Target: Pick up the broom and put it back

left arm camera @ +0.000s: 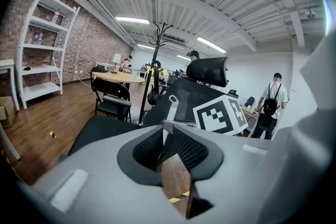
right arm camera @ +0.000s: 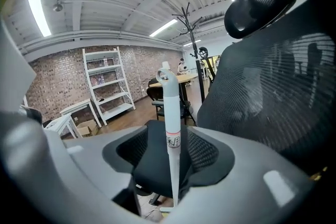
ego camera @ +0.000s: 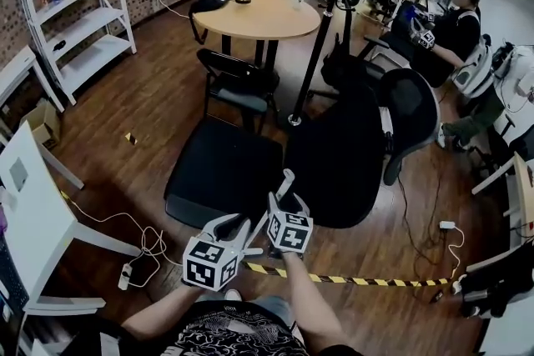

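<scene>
The broom shows only as a pale grey handle with a loop at its top, standing tilted in front of me over the black office chair. My right gripper is open, and the handle rises in the gap between its wide-spread jaws without either pad pressing on it. My left gripper sits lower and to the left. Its jaws stand close together, pinching the handle at their tips. The broom's head is hidden.
A black office chair, seat and mesh back, stands just ahead. Behind it are a black coat stand, a folding chair and a round table. Striped tape and a power strip lie on the floor. People sit at right.
</scene>
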Demonstrator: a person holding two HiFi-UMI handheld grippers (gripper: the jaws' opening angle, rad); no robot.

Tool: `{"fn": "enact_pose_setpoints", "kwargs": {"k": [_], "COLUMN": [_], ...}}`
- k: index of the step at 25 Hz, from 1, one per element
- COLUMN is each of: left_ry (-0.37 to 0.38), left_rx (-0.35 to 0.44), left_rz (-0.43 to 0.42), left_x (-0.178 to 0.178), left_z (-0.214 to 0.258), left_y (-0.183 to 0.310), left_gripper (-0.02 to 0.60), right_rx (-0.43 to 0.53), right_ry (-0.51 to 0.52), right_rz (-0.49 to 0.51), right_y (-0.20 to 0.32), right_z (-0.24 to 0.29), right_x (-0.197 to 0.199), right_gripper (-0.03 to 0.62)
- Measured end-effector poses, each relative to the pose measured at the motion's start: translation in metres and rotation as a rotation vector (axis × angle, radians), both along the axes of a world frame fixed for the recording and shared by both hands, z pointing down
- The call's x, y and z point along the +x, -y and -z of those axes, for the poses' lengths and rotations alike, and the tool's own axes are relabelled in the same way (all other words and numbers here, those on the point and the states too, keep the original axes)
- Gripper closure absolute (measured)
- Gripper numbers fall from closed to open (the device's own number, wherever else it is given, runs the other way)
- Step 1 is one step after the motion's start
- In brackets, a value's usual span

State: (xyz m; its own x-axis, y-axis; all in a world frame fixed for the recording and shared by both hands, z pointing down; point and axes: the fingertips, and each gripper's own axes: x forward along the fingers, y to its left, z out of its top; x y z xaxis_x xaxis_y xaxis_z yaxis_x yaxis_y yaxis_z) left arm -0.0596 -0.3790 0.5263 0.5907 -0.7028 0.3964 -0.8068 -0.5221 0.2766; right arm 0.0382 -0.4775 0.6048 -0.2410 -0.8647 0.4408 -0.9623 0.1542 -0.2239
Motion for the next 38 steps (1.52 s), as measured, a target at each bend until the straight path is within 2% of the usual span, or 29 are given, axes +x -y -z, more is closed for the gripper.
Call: {"fn": "enact_pose_setpoints", "kwargs": {"k": [7, 9, 11, 23, 38], "left_ry": [0.002, 0.004, 0.006, -0.016, -0.058], "left_rx": [-0.002, -0.005, -0.009, -0.005, 0.013], "left_rz": [0.015, 0.019, 0.025, 0.045, 0.09], "left_x": [-0.009, -0.014, -0.018, -0.023, -0.017], "left_z": [0.001, -0.002, -0.006, -0.005, 0.005], "left_y": [0.013, 0.015, 0.017, 0.014, -0.016], "left_gripper": [0.541, 0.541, 0.541, 0.541, 0.541], "right_rx": [-0.055, -0.058, -0.054, -0.042, 0.063], "right_ry": [-0.028, -0.029, -0.029, -0.059, -0.1], "right_rz": [-0.042, -0.045, -0.041, -0.004, 0.102], "right_y": [0.026, 0.028, 0.029, 0.007, -0.061], "right_z": [-0.021, -0.026, -0.027, -0.02, 0.031], "right_x": [0.006, 0.007, 0.005, -0.008, -0.023], "right_gripper": [0.411, 0.473, 0.494, 0.497, 0.497]}}
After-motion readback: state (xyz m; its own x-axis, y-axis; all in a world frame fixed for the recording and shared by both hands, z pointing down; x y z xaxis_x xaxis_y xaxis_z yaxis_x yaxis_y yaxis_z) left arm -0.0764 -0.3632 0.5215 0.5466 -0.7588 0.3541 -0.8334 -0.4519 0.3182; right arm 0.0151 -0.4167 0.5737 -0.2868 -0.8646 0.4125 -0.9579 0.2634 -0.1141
